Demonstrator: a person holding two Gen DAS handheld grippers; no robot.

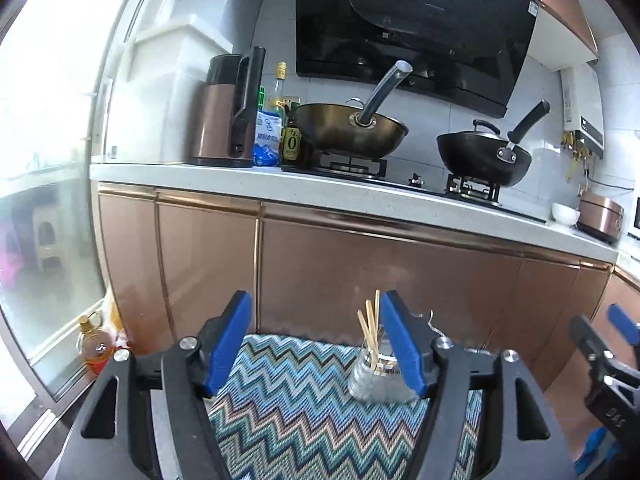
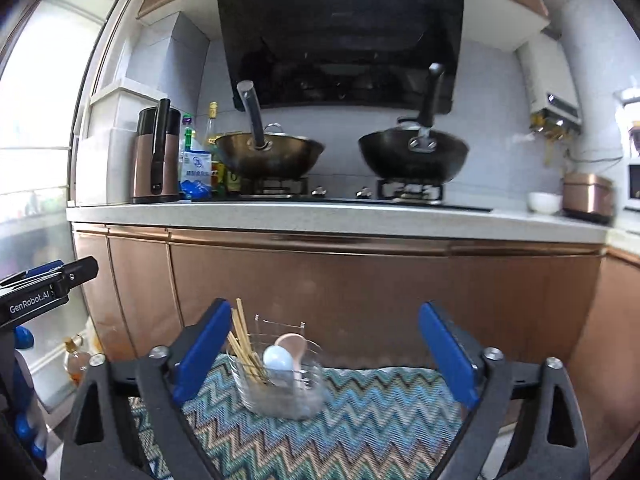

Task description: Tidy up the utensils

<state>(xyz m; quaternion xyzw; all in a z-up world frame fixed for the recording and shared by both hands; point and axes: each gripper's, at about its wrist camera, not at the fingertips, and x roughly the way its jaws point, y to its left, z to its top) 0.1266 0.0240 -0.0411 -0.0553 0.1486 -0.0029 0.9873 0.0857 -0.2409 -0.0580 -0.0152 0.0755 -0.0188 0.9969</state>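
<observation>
Two claws released, left claw [image 1: 316, 344] and right claw [image 2: 324, 356], "GenRobot.AI" printed on left, glass holder [image 2: 280, 380] between.

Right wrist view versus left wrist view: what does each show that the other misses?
Only the right wrist view shows two spoons standing in the clear holder. Only the left wrist view has the oil bottle on the floor in plain sight. Both show the chopsticks in the holder on the zigzag cloth, two woks on the stove, and open, empty jaws on the left gripper and right gripper.
</observation>
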